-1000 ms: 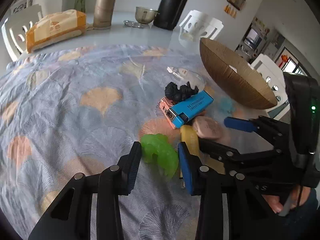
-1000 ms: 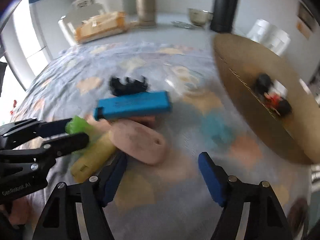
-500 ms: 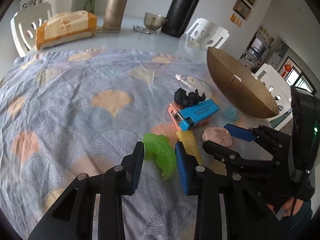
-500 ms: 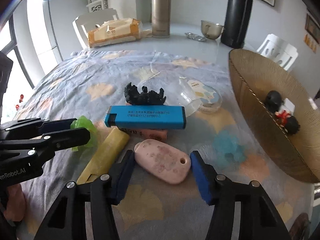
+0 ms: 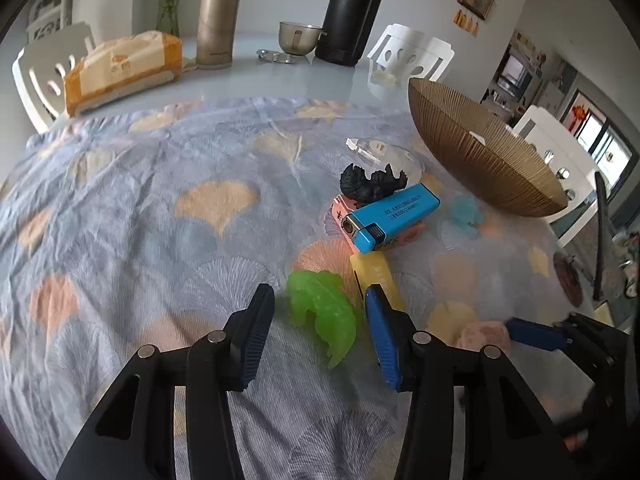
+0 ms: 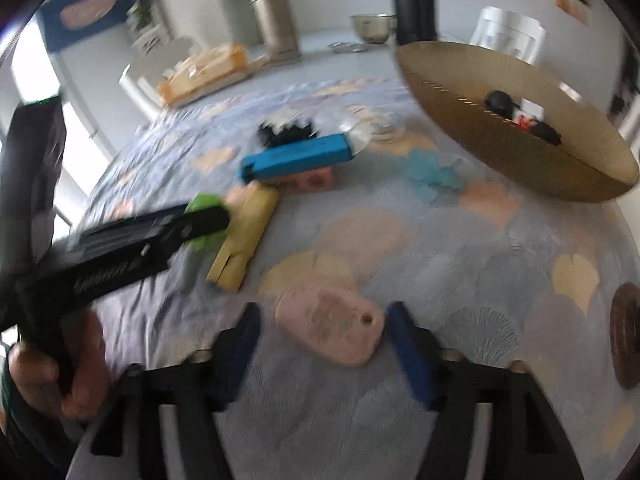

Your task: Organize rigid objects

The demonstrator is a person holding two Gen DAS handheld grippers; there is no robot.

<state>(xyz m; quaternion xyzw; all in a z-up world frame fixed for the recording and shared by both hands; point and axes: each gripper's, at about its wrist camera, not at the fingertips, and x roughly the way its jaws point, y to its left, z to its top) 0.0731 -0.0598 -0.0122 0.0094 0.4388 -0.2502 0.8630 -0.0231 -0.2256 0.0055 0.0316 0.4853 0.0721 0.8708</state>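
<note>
A translucent green toy (image 5: 324, 312) lies on the patterned cloth between the fingers of my left gripper (image 5: 318, 294). Its jaws are opening, and both pads stand clear of the toy. A flat pink piece (image 6: 332, 324) with a small hole rests on the cloth inside my right gripper (image 6: 324, 312). Those jaws are opening too, with a gap on the left side. Beyond lie a yellow block (image 5: 374, 276), a blue lighter (image 5: 392, 216) on a pink box, a black figure (image 5: 372, 182) and a pale blue toy (image 5: 466, 212). The ribbed brown bowl (image 6: 460, 80) holds a small black-and-red figure (image 6: 520, 116).
A clear plastic lid (image 5: 376, 150) lies behind the black figure. At the table's far end stand a tissue pack (image 5: 120, 72), a bronze thermos (image 5: 218, 20), a metal cup (image 5: 298, 36) and a black flask (image 5: 352, 12). White chairs ring the table. A dark coaster (image 6: 626, 336) lies at right.
The right gripper narrowed around the pink piece, drew back from the pile with it, then widened. The left jaws, close around the green toy, have spread apart.
</note>
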